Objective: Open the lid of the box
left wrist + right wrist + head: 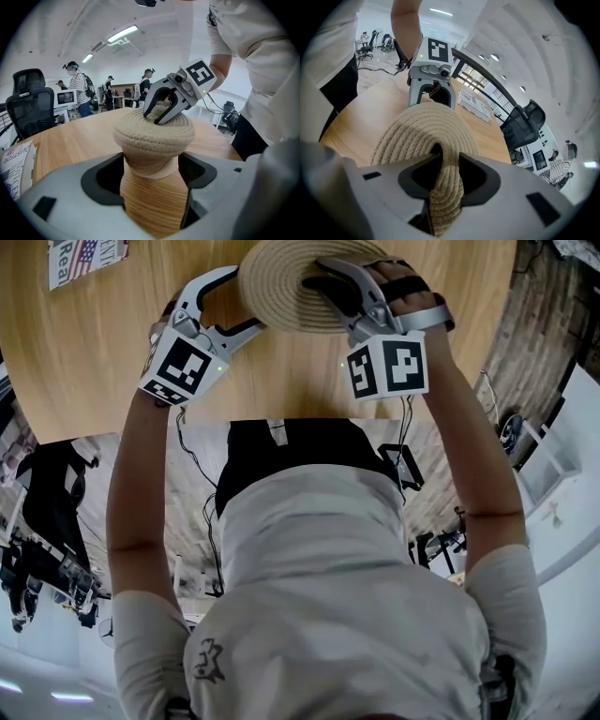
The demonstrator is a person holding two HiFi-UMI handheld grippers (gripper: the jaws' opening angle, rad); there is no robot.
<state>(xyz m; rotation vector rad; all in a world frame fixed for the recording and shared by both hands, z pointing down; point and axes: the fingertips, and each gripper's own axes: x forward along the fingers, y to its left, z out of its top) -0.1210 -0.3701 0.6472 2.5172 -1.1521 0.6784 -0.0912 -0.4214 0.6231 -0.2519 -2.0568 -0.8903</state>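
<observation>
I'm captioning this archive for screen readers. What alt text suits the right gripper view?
The right gripper's tongs pinch a raised fold of the woven rope lid. Beyond, the left gripper sits at the lid's far edge, with a wooden table beneath.

We look steeply down overhead; gripper cameras sit close behind their jaws, facing each other across the box (281, 287).

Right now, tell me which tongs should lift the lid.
Right. The right tongs pinch the loop on top of the lid, so they can likely lift straight up. The left tongs clasp the box under the lid, better left steadying it.
</observation>
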